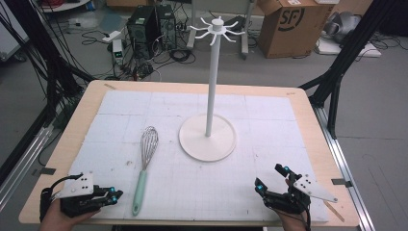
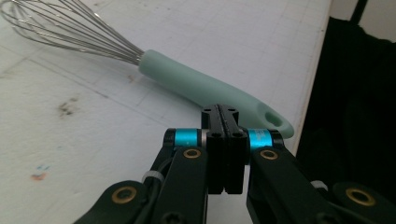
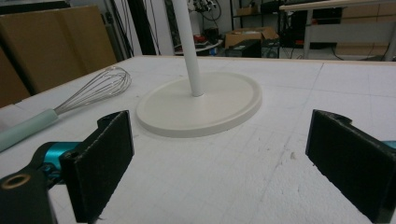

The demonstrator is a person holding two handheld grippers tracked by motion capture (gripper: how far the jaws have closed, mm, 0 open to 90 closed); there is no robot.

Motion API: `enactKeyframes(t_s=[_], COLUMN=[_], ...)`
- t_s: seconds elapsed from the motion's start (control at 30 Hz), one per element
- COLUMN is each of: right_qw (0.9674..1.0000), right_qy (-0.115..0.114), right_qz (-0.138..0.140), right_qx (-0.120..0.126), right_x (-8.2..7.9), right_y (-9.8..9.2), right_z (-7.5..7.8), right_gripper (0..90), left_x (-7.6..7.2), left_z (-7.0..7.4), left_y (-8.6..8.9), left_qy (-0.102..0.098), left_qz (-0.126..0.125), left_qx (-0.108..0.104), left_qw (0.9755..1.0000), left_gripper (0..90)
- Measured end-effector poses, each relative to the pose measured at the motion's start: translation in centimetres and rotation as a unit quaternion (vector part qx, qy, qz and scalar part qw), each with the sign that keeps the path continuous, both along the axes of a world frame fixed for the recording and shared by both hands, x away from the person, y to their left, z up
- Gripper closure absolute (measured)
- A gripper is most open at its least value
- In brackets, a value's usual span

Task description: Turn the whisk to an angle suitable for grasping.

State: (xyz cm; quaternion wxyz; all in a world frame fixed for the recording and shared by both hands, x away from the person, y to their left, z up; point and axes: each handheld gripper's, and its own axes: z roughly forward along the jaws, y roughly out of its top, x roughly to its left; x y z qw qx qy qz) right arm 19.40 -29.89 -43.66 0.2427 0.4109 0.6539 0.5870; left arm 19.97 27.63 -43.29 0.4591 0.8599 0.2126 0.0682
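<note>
**Whisk waits just ahead of closed left fingers, stand ready behind**

Just in front of the left gripper's (image 2: 223, 122) fingers, the mint-green handle of the whisk (image 1: 143, 171) lies flat on the desk (image 1: 312, 120), close to the near edge. In the left gripper view the two black fingers (image 2: 217, 140) are pressed flat together with nothing between them, and the handle's looped end sits right beyond their tips, a little to the right, apart from them as far as the view shows. The whisk lies lengthwise away from the person, wire head pointing toward the far side. That likely leaves the handle as the easy part to reach from the near edge, and its hanging loop (image 2: 272, 120) faces the person.

Beyond the whisk's wire end and off to the side stands the white hook stand (image 1: 210, 82). Its round base rests on the desk's white mat and its pole is upright with a ring of hooks on top. It looks like the place the whisk is meant to hang, which would explain the loop end being offered first.

The right gripper (image 1: 272, 182) rests low at the near right, well apart from the whisk. Its fingers (image 3: 100, 163) are spread wide and empty, aimed at the stand's base (image 3: 201, 105). It seems parked, ready to steady the stand or receive the whisk. With its fingers together, the left gripper cannot take the handle until they part.
</note>
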Motion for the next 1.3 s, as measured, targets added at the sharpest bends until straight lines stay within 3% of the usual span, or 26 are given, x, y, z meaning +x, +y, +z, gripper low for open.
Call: enactKeyframes(t_s=[0.3,0.47,0.63,0.73,0.9,1.3], right_qw=[1.0,1.0,1.0,1.0,1.0,0.9999], right_qy=[0.001,-0.004,-0.002,-0.004,-0.002,-0.004], right_qz=[-0.003,-0.004,-0.004,-0.005,-0.007,-0.011], right_qx=[-0.002,-0.003,-0.001,-0.001,0.001,0.003], right_x=[0.1,0.2,0.2,0.2,0.2,0.2], right_y=[0.0,-0.2,-0.3,-0.3,-0.4,-0.6], right_z=[0.0,0.0,0.0,0.0,0.0,0.1], right_gripper=[6.6,6.6,6.5,6.6,6.6,6.6], left_x=[0.8,0.9,1.1,1.4,2.1,2.1], left_z=[-1.1,-1.5,-1.7,-1.9,-2.4,-2.4], left_y=[-1.0,-1.7,-2.8,-3.4,-4.6,-6.3], left_qy=[0.03,0.049,0.056,0.068,0.088,0.092], left_qz=[-0.023,-0.037,-0.055,-0.056,-0.057,-0.077], left_qx=[-0.005,0.009,0.008,0.003,0.017,0.014], left_qw=[0.9993,0.9981,0.9969,0.9961,0.9943,0.9927], left_gripper=[89.7,89.7,89.7,89.7,89.5,88.7])
